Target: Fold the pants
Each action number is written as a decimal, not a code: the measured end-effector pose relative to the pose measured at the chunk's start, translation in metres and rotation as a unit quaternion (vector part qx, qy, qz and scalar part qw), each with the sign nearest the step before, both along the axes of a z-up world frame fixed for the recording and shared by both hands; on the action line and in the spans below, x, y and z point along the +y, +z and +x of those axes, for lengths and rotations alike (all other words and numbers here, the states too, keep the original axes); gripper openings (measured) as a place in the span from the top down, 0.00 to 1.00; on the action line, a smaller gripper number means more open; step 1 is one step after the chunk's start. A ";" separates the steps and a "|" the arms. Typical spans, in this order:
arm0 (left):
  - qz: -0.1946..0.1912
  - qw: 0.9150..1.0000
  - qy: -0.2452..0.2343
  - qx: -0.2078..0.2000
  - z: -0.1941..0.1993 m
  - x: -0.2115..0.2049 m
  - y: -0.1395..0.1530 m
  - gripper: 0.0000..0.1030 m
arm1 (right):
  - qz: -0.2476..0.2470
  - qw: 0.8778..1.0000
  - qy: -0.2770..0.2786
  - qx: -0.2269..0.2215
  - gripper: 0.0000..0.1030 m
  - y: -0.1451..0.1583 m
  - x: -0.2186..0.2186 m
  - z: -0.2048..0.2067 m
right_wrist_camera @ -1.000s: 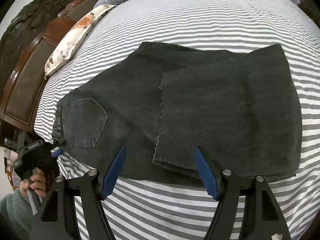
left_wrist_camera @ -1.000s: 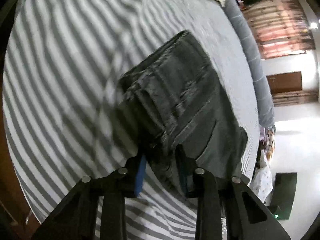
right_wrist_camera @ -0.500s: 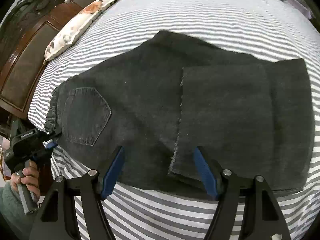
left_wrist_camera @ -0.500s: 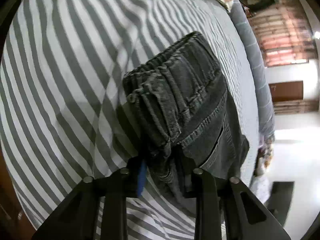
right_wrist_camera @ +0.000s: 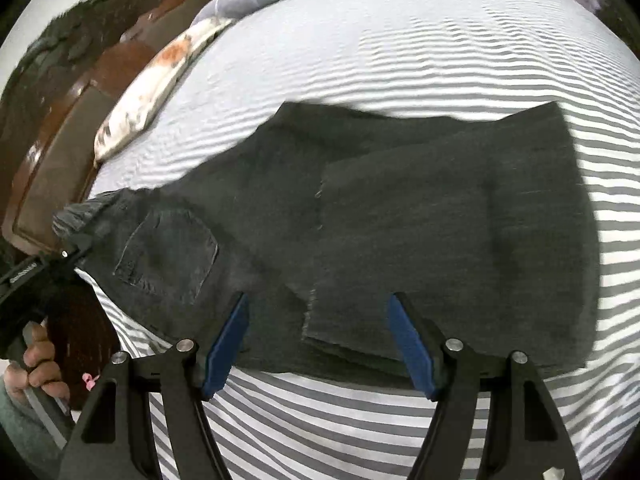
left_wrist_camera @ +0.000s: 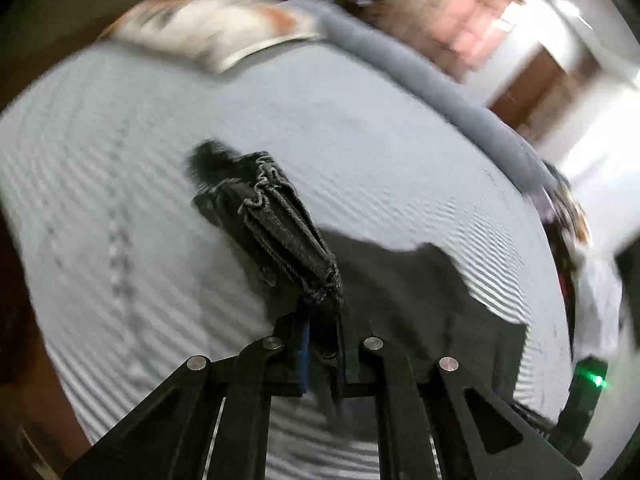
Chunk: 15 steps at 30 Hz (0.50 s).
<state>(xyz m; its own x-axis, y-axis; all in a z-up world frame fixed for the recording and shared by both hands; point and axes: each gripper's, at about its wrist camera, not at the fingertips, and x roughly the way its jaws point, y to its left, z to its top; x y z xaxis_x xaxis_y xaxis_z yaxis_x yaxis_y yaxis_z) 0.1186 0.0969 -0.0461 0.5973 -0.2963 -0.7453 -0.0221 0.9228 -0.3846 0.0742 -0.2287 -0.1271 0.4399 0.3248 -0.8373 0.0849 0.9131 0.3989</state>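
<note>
Dark grey jeans (right_wrist_camera: 400,216) lie on a grey-and-white striped bed, legs folded back over the thighs, back pocket (right_wrist_camera: 168,256) facing up. My left gripper (left_wrist_camera: 322,344) is shut on the waistband (left_wrist_camera: 288,240) and holds it lifted off the sheet; it also shows at the left of the right wrist view (right_wrist_camera: 70,254). My right gripper (right_wrist_camera: 320,344) is open and empty, hovering at the near edge of the jeans over the folded leg hem (right_wrist_camera: 316,320).
A floral pillow (right_wrist_camera: 156,80) and a wooden headboard (right_wrist_camera: 68,120) stand at the bed's left end. A grey bolster (left_wrist_camera: 440,92) runs along the far side. The striped sheet (right_wrist_camera: 340,420) shows in front of the jeans.
My left gripper has lifted the waistband off the bed and swung upward, blurring its view. The right gripper has stayed open above the jeans' near edge, shifting slightly.
</note>
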 end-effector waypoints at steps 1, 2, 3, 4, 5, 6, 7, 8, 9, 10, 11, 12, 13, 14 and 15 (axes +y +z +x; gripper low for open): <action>0.005 1.000 -0.017 -0.008 0.002 -0.015 0.007 0.91 | 0.004 1.000 -0.007 -0.003 0.33 0.003 -0.006 -0.003; 0.006 0.999 -0.030 -0.012 0.004 -0.030 0.011 0.91 | 0.008 1.000 -0.014 -0.006 0.33 0.006 -0.014 -0.006; 0.007 0.999 -0.039 -0.013 0.006 -0.040 0.013 0.91 | 0.012 1.000 -0.023 -0.010 0.33 0.009 -0.023 -0.010; 0.006 0.998 -0.056 -0.017 0.009 -0.061 0.017 0.91 | 0.014 0.999 -0.031 -0.013 0.33 0.012 -0.032 -0.014; 0.007 0.998 -0.064 -0.019 0.010 -0.071 0.019 0.92 | 0.016 0.999 -0.039 -0.016 0.33 0.015 -0.041 -0.018; 0.009 0.997 -0.078 -0.022 0.011 -0.088 0.020 0.92 | 0.020 0.998 -0.048 -0.018 0.33 0.017 -0.051 -0.022; 0.011 0.995 -0.095 -0.027 0.012 -0.107 0.023 0.92 | 0.024 0.998 -0.057 -0.020 0.33 0.018 -0.062 -0.027; 0.011 0.993 -0.112 -0.029 0.012 -0.126 0.024 0.92 | 0.026 0.997 -0.065 -0.019 0.33 0.019 -0.074 -0.031; 0.010 0.992 -0.124 -0.030 0.009 -0.139 0.025 0.92 | 0.028 0.997 -0.072 -0.020 0.33 0.019 -0.081 -0.035; 0.010 0.989 -0.146 -0.033 0.008 -0.161 0.026 0.92 | 0.033 0.996 -0.080 -0.021 0.33 0.019 -0.091 -0.038; 0.011 0.987 -0.157 -0.035 0.006 -0.177 0.026 0.92 | 0.038 0.995 -0.089 -0.019 0.33 0.017 -0.102 -0.042; 0.011 0.983 -0.181 -0.038 0.004 -0.200 0.026 0.92 | 0.043 0.994 -0.100 -0.017 0.33 0.014 -0.113 -0.046; 0.010 0.981 -0.192 -0.038 0.002 -0.213 0.026 0.92 | 0.048 0.993 -0.108 -0.016 0.33 0.012 -0.121 -0.048; 0.008 0.978 -0.206 -0.036 0.000 -0.230 0.024 0.92 | 0.059 0.991 -0.119 -0.015 0.33 0.009 -0.132 -0.051; 0.003 0.973 -0.228 -0.030 -0.002 -0.252 0.018 0.92 | 0.068 0.989 -0.130 -0.013 0.33 0.005 -0.142 -0.054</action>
